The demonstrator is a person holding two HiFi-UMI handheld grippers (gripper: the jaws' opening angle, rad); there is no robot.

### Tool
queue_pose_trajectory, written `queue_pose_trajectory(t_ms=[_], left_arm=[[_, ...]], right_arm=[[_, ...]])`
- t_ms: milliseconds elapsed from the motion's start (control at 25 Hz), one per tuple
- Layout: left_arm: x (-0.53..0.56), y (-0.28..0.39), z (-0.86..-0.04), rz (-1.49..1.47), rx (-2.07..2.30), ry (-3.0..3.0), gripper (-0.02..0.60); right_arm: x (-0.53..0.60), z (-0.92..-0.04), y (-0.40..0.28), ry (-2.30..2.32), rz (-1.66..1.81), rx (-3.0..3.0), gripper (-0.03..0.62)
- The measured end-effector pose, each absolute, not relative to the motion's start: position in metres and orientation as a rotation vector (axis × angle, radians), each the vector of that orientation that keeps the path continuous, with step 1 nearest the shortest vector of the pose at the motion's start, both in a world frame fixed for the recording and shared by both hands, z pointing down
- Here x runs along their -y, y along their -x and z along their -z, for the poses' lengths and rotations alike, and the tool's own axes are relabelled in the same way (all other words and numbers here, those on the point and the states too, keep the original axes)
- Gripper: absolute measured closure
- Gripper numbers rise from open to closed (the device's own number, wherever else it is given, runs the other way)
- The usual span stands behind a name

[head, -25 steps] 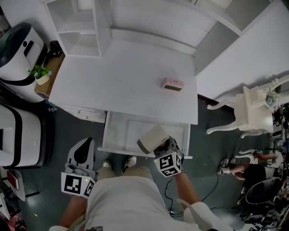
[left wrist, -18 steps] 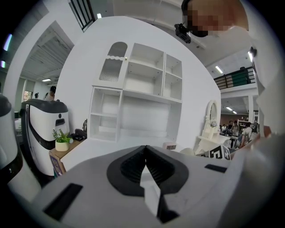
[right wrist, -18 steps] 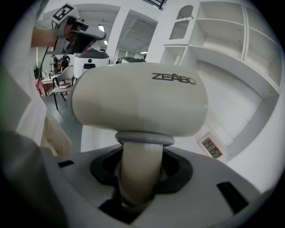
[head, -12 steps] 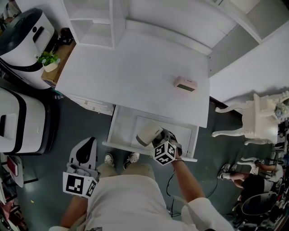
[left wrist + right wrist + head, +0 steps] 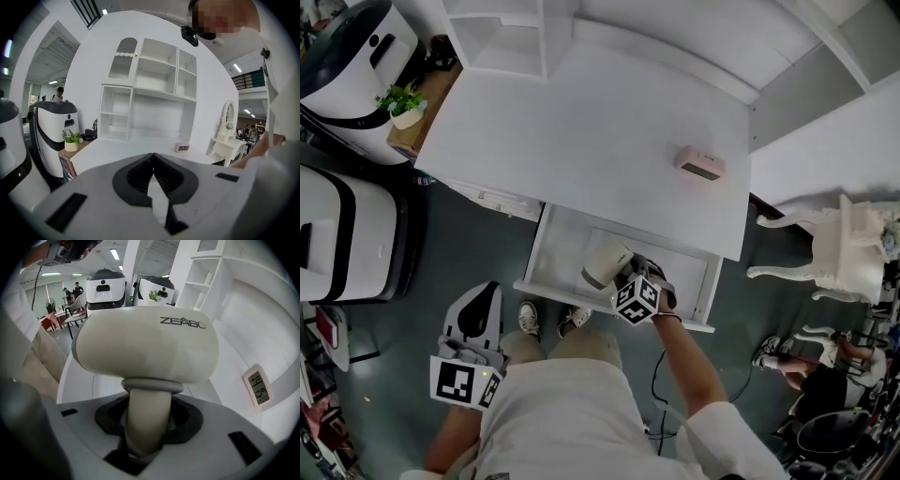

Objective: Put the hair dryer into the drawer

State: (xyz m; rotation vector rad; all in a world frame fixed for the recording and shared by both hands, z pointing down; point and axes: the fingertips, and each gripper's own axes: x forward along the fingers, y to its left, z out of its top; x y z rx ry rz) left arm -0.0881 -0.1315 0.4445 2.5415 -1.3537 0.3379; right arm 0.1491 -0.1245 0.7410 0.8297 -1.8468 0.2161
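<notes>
1. The right gripper [image 5: 625, 281] is clamped on the handle of the cream, barrel-shaped plastic hair dryer [image 5: 605, 264]. The handle's thickness holds its jaws part-way apart.
2. The hair dryer sits over the middle of the open white drawer [image 5: 536, 262]. Whether it touches the drawer's floor cannot be told.
3. The left gripper [image 5: 477, 305], jaws pressed together on nothing, hangs well clear of the drawer's front left corner.
4. Judged from this, the drawer is open and the dryer has reached it. Still to do: lay it on the drawer's floor, let go, and pull the gripper out.
5. Behind the drawer, the white bench [image 5: 581, 131] carries a small pink clock [image 5: 700, 163], out of the way.
</notes>
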Motion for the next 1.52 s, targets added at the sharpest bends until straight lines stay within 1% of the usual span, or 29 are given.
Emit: queue_pose_trajectory(t_ms=[800,1520], left_arm=[[0.116,0.098,-0.458,-0.386,1.425,-2.465,0.566],[0.108,0.099,-0.463,-0.376,1.455,-2.424,0.566]], right_arm=[[0.124,-0.794,-0.16,-0.645,-0.216,1.759,0.422],[0.123,-0.812,-0.161,-0.581,-0.234,1.7,0.419]])
